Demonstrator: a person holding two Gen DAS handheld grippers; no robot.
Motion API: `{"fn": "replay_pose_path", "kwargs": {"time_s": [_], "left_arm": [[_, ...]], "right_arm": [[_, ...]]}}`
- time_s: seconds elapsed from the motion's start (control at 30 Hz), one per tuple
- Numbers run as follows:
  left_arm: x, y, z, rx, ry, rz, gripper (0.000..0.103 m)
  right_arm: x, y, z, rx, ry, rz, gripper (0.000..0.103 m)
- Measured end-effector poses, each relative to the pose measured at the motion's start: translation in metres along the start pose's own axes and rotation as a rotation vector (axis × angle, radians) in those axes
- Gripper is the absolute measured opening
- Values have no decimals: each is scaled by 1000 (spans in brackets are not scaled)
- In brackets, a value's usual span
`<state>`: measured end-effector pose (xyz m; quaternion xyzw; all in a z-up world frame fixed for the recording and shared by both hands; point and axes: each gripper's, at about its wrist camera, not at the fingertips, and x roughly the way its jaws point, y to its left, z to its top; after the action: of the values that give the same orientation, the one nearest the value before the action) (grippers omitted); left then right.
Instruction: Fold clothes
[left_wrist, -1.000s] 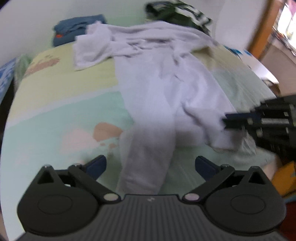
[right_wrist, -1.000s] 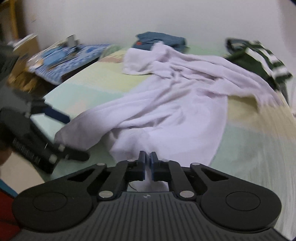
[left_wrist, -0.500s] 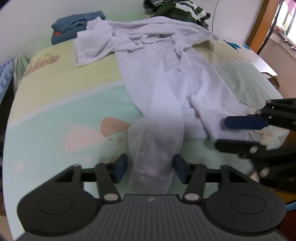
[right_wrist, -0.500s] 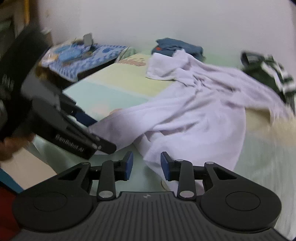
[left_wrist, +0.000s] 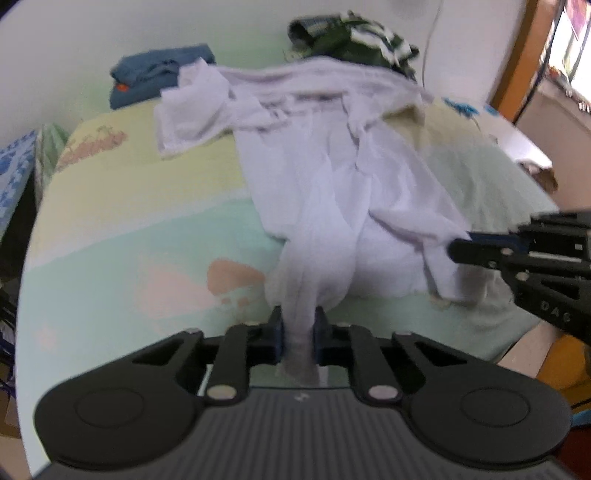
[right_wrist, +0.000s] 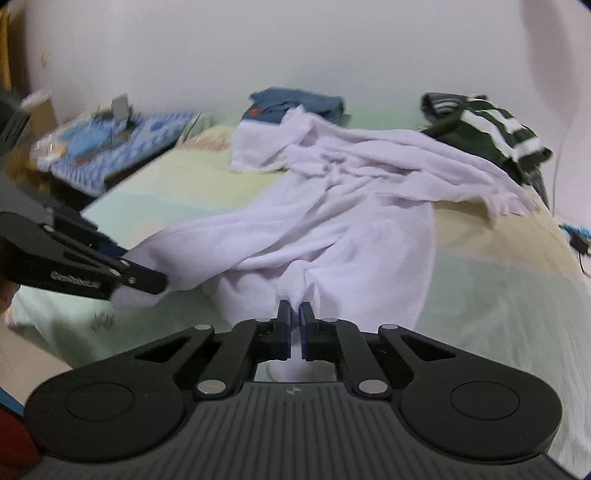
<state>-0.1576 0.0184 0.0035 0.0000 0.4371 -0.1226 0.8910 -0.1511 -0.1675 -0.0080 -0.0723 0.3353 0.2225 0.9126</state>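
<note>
Tools, left and right, each pinch the white garment's near edge, bed bare leftward.

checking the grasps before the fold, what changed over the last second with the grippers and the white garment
The left gripper, open a second ago, closed on the near end of the white garment. The right gripper opened half a second ago, then shut on the garment's other near edge. The blue clothes and green striped garment stayed put.

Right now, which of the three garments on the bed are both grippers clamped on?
The white garment spread down the bed's middle; left gripper and right gripper each pinch its near edge. The blue clothes and green striped top lie untouched by the wall.
</note>
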Motion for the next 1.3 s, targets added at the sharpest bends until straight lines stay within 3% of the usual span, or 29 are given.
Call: {"fn": "replay_pose_path", "kwargs": {"time_s": [0.27,0.7,0.9,1.0,1.07,1.13,1.3], "left_arm": [[-49,-3,24,-65,-98,17,9],[-117,-8,32,-126,-218,96,7],[-114,-11,22,-126,-196,152,9],[-90,-13,13,-130,-132,128,32],[-73,-15,4,-119,-106,120,38],[-53,-16,-5,-100,-65,144,53],[-10,5,-27,-182,45,135,61]], "right_arm": [[-54,-64,9,228,-113,-9,5],[-119,-154,18,446,-249,6,5],[-129,-180,8,503,-257,-10,5],[-123,-191,-5,529,-218,-48,5],[-113,-194,-15,531,-177,-79,5],[-104,-197,-26,533,-136,-109,5],[-80,-205,-52,538,-32,-186,5]]}}
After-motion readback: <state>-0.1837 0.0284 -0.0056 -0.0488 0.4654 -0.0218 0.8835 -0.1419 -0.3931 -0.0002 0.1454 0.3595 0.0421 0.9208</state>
